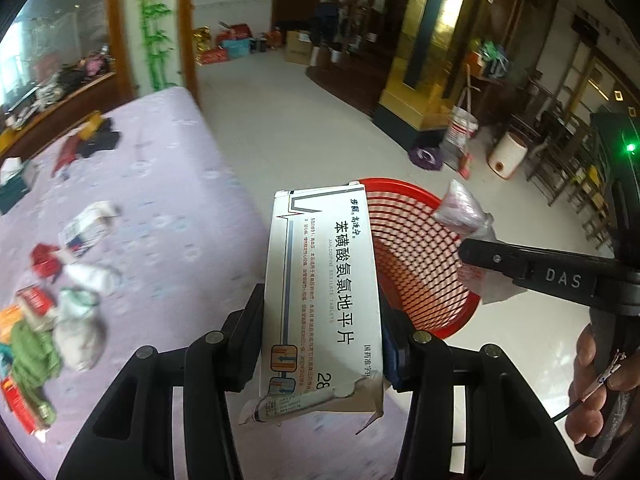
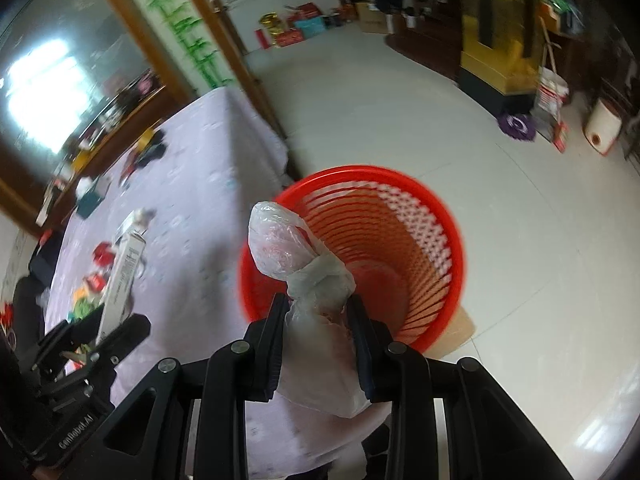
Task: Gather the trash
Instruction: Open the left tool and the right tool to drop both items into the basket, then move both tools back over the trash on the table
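Note:
My left gripper [image 1: 322, 304] is shut on a white medicine box [image 1: 320, 280] with a torn bottom flap, held upright over the table's edge. Just behind it on the floor stands a red mesh basket [image 1: 416, 264]. In the right wrist view my right gripper [image 2: 318, 312] is shut on a knotted clear plastic bag [image 2: 288, 248], which hangs over the near rim of the basket [image 2: 400, 240]. The right gripper [image 1: 472, 256] and its bag [image 1: 460, 208] also show at the basket's right side. At the left of the right wrist view, the left gripper [image 2: 106, 326] carries the box [image 2: 124, 276].
A table in a lilac cloth [image 1: 168, 184] carries several bits of trash: a crumpled box [image 1: 86, 226], white wads [image 1: 80, 320], a green rag [image 1: 32, 356], red packs. On the pale tiled floor stand a white bucket [image 1: 508, 154], a purple mop [image 1: 426, 158] and a gold pillar [image 1: 424, 52]. A person's hand [image 1: 600, 380] grips the right handle.

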`<state>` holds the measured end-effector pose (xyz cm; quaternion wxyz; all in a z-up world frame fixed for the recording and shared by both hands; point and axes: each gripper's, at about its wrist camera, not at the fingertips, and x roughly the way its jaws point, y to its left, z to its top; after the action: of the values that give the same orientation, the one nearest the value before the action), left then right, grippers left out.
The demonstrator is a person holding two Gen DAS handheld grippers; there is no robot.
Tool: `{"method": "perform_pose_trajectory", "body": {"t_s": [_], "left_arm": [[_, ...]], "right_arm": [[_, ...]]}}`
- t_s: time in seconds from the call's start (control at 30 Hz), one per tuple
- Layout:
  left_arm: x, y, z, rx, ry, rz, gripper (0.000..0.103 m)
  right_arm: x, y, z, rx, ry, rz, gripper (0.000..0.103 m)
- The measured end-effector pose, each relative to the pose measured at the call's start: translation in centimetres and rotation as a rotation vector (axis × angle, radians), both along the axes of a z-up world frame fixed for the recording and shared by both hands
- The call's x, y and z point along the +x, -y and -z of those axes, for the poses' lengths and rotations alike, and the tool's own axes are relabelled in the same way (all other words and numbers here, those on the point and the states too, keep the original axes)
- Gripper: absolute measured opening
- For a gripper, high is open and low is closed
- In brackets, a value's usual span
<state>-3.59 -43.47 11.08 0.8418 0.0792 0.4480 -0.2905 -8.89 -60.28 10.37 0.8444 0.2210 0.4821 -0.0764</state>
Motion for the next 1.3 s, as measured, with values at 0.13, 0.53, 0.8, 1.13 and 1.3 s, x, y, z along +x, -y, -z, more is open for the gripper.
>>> {"method": "perform_pose_trajectory", "body": {"t_s": [0.13,0.53,0.8,1.13,1.3], "left_arm": [[0.8,3.4,0.9,0.018,-0.010,0.024,0.048],[1.3,5.2,0.8,-0.006,-0.015,0.009,0.072],[0.1,-0.2,0.1,-0.006,0.001,-0.092,0.072],[-1.7,-9.4,-0.6,-0.010,0.010,-0.244,0.073],[-2.2,-14.4,-0.3,-0.016,-0.003,-0.333,0.073]], "right_arm": [[0.9,2.7,0.9,0.037,-0.016,0.016,0.033],[1.6,5.8,0.1,0.001,0.026,0.064,0.071],[1.3,3.5,-0.5,0.006,0.030,0.037,0.071],[3.1,-5.4,-1.4,0.001,0.041,-0.138,0.072],[4.2,-10.9,-1.1,0.003,0.027,-0.240,0.072]]}}
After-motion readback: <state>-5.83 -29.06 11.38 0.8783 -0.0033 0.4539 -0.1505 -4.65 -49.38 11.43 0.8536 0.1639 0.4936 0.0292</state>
